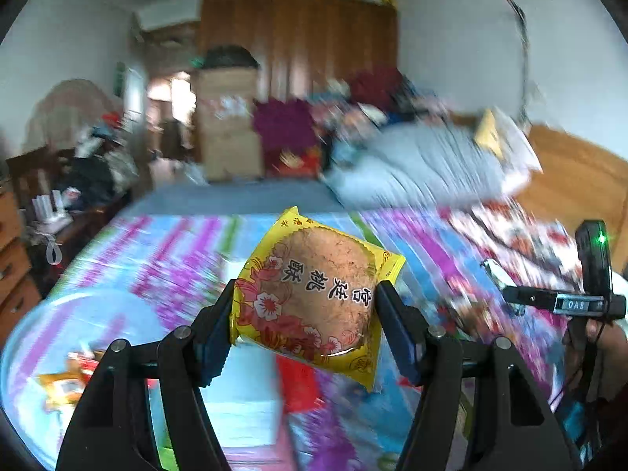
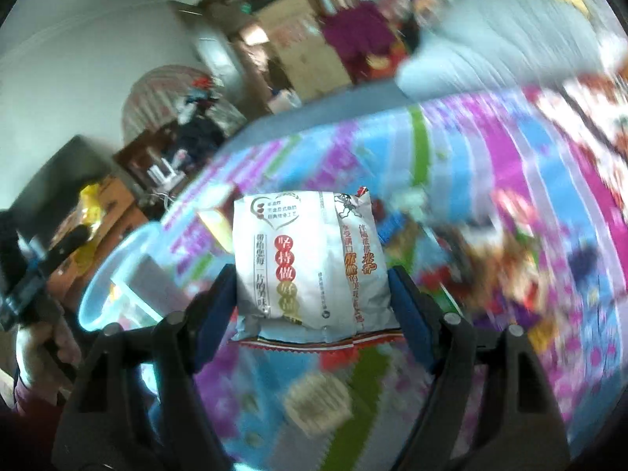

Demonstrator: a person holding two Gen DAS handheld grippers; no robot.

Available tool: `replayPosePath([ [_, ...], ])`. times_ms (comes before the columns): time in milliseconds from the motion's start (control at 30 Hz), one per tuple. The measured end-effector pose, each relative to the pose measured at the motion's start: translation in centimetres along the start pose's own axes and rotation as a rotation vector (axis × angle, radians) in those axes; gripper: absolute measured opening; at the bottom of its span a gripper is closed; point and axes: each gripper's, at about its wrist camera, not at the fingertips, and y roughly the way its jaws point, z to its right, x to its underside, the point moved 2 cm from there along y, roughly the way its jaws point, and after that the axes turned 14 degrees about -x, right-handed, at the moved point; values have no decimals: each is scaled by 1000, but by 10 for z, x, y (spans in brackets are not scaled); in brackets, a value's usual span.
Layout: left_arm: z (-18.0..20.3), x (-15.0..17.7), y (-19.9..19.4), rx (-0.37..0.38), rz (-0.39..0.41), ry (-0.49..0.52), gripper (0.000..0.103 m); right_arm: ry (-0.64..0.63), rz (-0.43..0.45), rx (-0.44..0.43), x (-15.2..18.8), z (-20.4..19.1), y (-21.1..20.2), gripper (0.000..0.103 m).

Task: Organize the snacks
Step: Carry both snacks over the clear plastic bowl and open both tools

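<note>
Gripping mid-frame, the left gripper (image 1: 304,310) pinches a crumbly walnut-cookie packet (image 1: 314,294); the right gripper (image 2: 312,302) clamps a light, puffy white snack pouch (image 2: 310,267) edgewise.

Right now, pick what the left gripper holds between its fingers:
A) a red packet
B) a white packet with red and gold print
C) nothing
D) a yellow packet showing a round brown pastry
D: in the left wrist view, the left gripper pinches a yellow packet with a round brown pastry showing through it.
</note>
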Motion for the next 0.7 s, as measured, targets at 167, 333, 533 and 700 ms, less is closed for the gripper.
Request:
replayPosePath([
  [167,-59,-19,-42,-116,120,-85,69,-128,59,-71,-32,-65,23,77],
  [333,-102,-28,-68,-191,174,-127,69,-235,69,-175,-53,-138,57,77],
  [533,-150,-28,-78,-269,166,-162,69,-315,26,-270,-61,-207,103,77],
  [700,-191,-19,-74,-351,110,-189,69,-350,-64,-338,-58,-251,144,77],
])
